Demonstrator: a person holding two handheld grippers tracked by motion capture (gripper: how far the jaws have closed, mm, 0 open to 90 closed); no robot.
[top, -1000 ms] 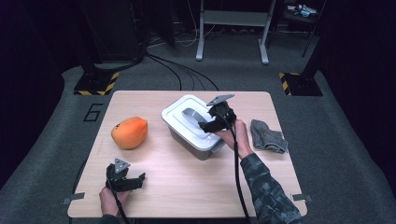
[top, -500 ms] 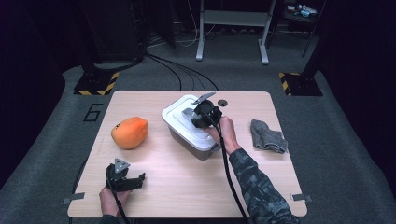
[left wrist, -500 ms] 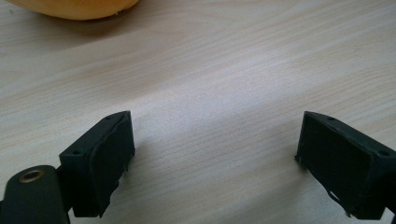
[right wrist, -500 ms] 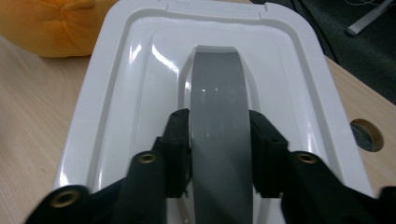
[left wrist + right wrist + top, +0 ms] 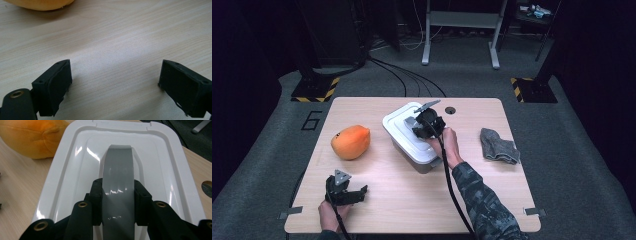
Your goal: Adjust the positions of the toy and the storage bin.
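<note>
A grey box with a white lid (image 5: pixel 404 131) stands mid-table. Along the lid (image 5: pixel 160 170) runs a grey strap handle (image 5: pixel 117 165). My right gripper (image 5: pixel 425 124) sits over the lid; its jaws have just been closing, and in the right gripper view the gripper (image 5: pixel 118 193) has both pads pressed on the handle's sides. An orange plush toy (image 5: pixel 350 141) lies left of the box. Near the front left edge my left gripper (image 5: pixel 356 193) rests low over the wood, and its jaws (image 5: pixel 115 87) stand wide open with nothing between them.
A crumpled grey cloth (image 5: pixel 498 146) lies on the table's right side. A round cable hole (image 5: pixel 450 110) is behind the box. The wooden table (image 5: pixel 412 210) has bare room in front of the box. The orange plush toy's (image 5: pixel 37 3) edge lies ahead of the left jaws.
My right gripper moved left and down onto the lid and closed on the grey handle. The left gripper stayed put.
</note>
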